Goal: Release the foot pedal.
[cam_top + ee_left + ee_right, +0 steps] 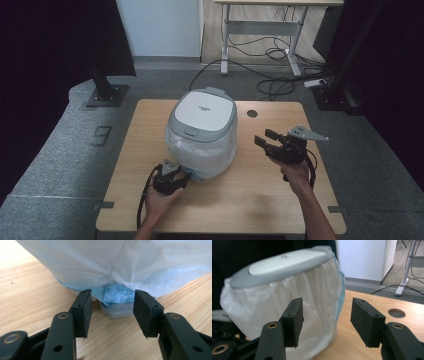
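The bin lid bears small print, seemingly too blurred to read.

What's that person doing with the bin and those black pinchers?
A person holds a gripper in each hand at a wooden table. On it stands a small bin with a grey lid, with a pale plastic bag hanging down around its sides. The left gripper is open and low at the front of the bin, by its pedal. The right gripper is open too, off to the side and touching nothing.
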